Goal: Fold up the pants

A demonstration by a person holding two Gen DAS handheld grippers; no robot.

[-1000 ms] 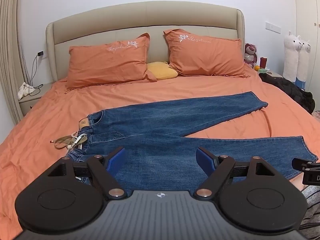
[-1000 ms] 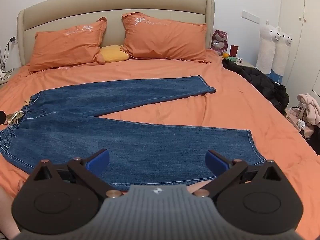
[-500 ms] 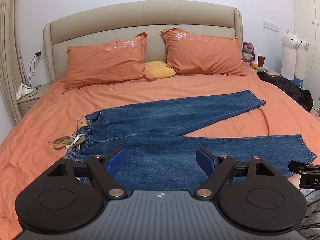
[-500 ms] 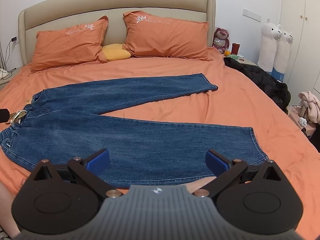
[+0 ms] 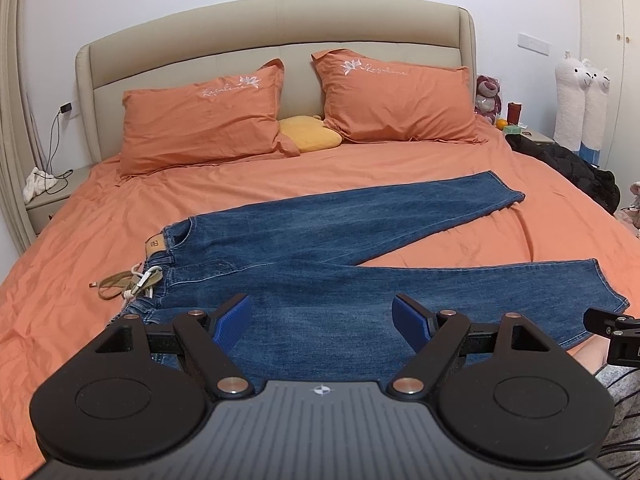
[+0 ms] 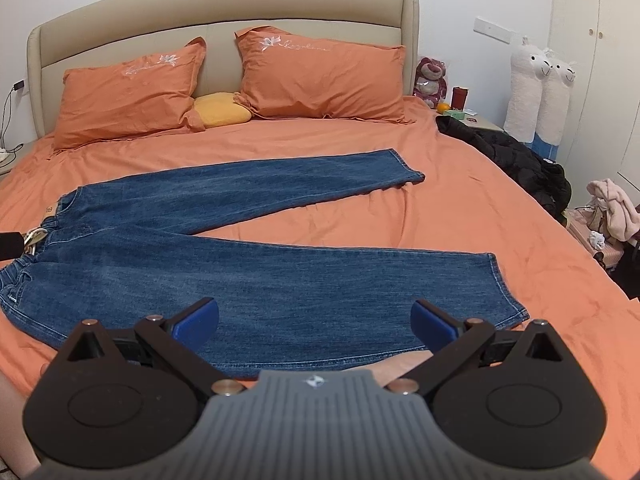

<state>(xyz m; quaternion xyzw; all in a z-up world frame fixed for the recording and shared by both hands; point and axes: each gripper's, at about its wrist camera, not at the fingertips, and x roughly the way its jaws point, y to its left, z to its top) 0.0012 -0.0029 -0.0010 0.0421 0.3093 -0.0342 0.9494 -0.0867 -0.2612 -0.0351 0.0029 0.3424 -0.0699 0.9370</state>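
Left wrist: one jeans (image 5: 360,248), two pillows (image 5: 200,120); left gripper (image 5: 322,320), right gripper (image 6: 314,322) both released.

one jeans (image 5: 340,264), two orange pillows (image 5: 200,120)

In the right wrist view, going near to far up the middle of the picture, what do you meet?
right gripper → near jeans leg → strip of orange sheet → far jeans leg → yellow cushion → beige headboard

White script embroidery on both pillows (image 5: 396,96) (wording illegible).
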